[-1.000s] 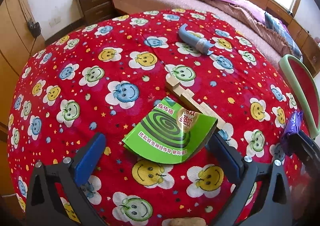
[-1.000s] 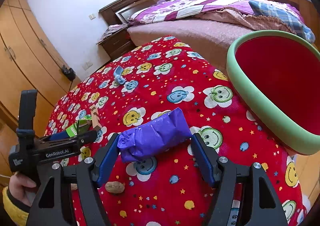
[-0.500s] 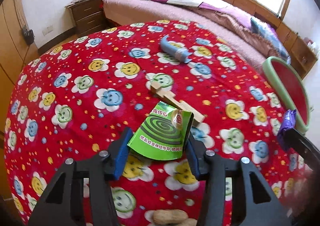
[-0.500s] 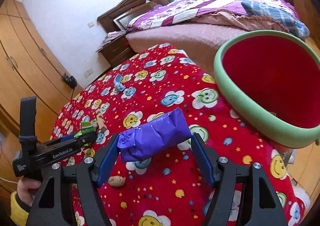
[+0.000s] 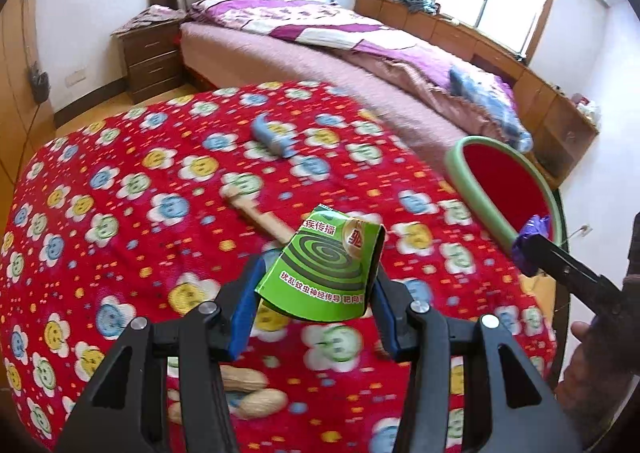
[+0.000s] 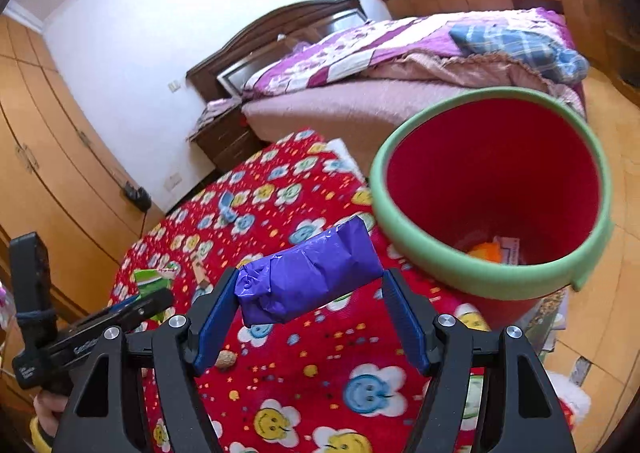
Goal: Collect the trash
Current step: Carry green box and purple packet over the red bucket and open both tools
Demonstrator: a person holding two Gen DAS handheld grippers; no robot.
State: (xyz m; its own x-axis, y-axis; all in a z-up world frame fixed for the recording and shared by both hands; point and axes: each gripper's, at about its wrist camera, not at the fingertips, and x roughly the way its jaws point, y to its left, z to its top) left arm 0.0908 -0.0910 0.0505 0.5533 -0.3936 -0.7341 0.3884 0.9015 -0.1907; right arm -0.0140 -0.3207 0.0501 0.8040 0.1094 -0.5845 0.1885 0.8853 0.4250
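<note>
The left gripper [image 5: 316,293] squeezes a green box [image 5: 326,273]; the right gripper [image 6: 308,305] squeezes a purple wrapper [image 6: 306,273] near the bin [image 6: 472,273].

The desk's cloth [image 5: 120,213] is motion-blurred; small items [image 6: 496,249] deep in the bin [image 6: 472,277] look like scraps, perhaps paper.

A home bedroom: bed [image 5: 320,37], nightstand [image 5: 150,53], wardrobe [image 6: 44,157].
</note>
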